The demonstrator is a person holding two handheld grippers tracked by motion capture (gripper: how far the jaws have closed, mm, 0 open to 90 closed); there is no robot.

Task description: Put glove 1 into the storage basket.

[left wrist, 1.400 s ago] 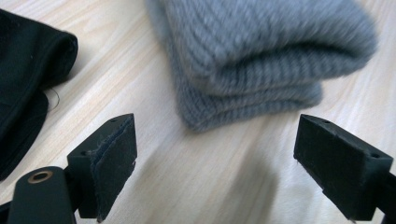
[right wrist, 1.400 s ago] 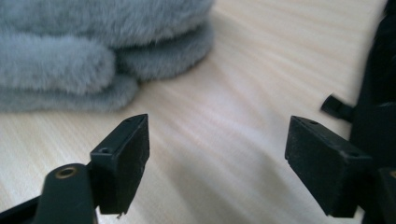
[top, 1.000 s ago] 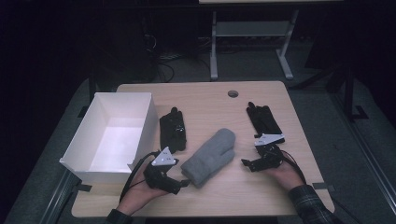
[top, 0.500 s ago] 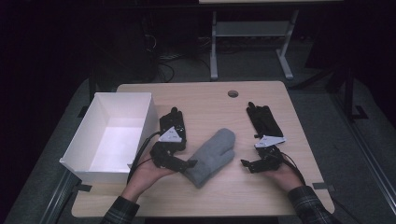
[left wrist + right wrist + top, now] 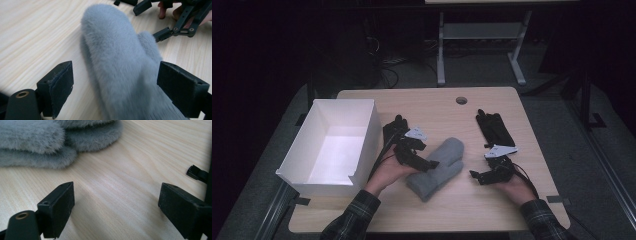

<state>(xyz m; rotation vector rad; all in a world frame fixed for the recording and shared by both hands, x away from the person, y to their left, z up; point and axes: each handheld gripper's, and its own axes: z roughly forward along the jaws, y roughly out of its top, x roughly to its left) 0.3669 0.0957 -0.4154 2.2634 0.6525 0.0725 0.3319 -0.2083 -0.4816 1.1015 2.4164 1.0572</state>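
Two grippers: both wide open, holding nothing.
Left gripper (image 5: 426, 163): moved forward since half a second ago; its jaws now straddle the mitten (image 5: 120, 67).
Right gripper (image 5: 477, 176): unchanged, just beside the mitten.
Mitten: grey, fluffy, flat on the table (image 5: 492, 210), mid-table.

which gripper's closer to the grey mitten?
Left. The left gripper is open around the grey mitten at its cuff end; the right gripper sits apart, open.
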